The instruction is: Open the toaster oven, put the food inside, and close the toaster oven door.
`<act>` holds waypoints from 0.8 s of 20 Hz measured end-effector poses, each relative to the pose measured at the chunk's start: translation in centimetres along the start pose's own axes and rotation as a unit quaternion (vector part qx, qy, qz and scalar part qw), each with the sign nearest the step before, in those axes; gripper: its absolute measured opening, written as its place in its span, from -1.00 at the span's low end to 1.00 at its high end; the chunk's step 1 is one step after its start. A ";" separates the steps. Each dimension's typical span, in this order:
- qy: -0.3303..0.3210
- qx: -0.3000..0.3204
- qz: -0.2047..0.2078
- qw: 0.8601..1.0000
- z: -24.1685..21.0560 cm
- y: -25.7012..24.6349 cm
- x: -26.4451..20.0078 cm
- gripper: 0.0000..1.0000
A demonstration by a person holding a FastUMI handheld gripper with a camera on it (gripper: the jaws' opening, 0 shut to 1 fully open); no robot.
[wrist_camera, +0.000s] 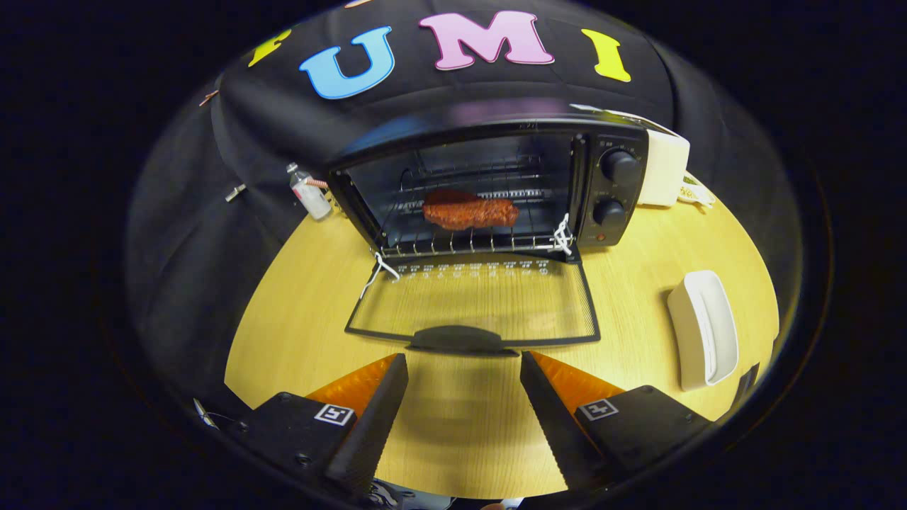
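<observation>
Toaster oven (pixel 489 184) with one steak (pixel 470 210) (door (pixel 475 304) down), two knobs (pixel 620 166); jaws spread, empty.

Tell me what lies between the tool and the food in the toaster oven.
In the gripper view, the open tool faces the lowered glass door, handle nearest; beyond lies the wire rack holding the reddish-brown meat.

Demo booth, black cloth wall (pixel 212 212), wood tabletop (pixel 297 333), toaster oven (pixel 489 184)

Bright light on yellow wooden table (pixel 638 248). Soft shadow between open fingers (pixel 368 418) of gripper (pixel 464 368). Pale glare on shiny black toaster oven (pixel 496 127) top. Edges bend, blur.
</observation>
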State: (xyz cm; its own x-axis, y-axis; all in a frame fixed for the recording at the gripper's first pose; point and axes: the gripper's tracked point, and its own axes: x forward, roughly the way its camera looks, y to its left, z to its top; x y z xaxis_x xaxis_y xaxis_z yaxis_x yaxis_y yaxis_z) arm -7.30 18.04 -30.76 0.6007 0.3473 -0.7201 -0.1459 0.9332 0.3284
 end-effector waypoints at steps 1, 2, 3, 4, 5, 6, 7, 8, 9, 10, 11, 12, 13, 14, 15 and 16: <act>0.013 -0.006 -0.001 1.000 -0.8 0.3 0.5 0.97; 0.023 -0.012 -0.004 1.000 -1.4 0.6 1.1 0.97; 0.032 -0.016 -0.011 0.999 -1.8 0.6 1.7 0.98; 0.037 -0.019 -0.019 0.999 -2.0 0.6 2.5 0.98; 0.044 -0.019 -0.033 0.998 -2.1 0.2 3.2 0.98; 0.051 -0.016 -0.046 0.998 -2.3 -0.2 3.7 0.98; 0.054 -0.009 -0.063 0.996 -2.4 -0.5 4.1 0.98; 0.060 -0.003 -0.076 0.995 -2.6 -0.8 4.6 0.98; 0.066 0.002 -0.087 0.994 -2.9 -1.1 5.0 0.98; 0.072 0.007 -0.096 0.993 -3.0 -1.2 5.3 0.98; 0.063 0.007 -0.106 0.992 -2.2 -1.3 5.6 0.98; 0.061 0.007 -0.109 0.992 -2.2 -1.3 6.1 0.99; 0.069 -0.001 -0.119 0.991 -2.3 -1.3 5.9 0.97; 0.064 -0.005 -0.121 0.991 -2.1 -1.4 6.1 0.98; 0.064 -0.002 -0.120 0.991 -2.3 -1.4 6.3 0.96; 0.059 -0.002 -0.119 0.991 -2.1 -1.4 6.1 0.96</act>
State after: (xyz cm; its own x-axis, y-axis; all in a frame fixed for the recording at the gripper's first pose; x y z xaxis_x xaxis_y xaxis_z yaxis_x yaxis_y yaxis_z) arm -5.10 19.04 -36.91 0.5218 0.1248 -0.8439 -0.0137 0.9903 0.1380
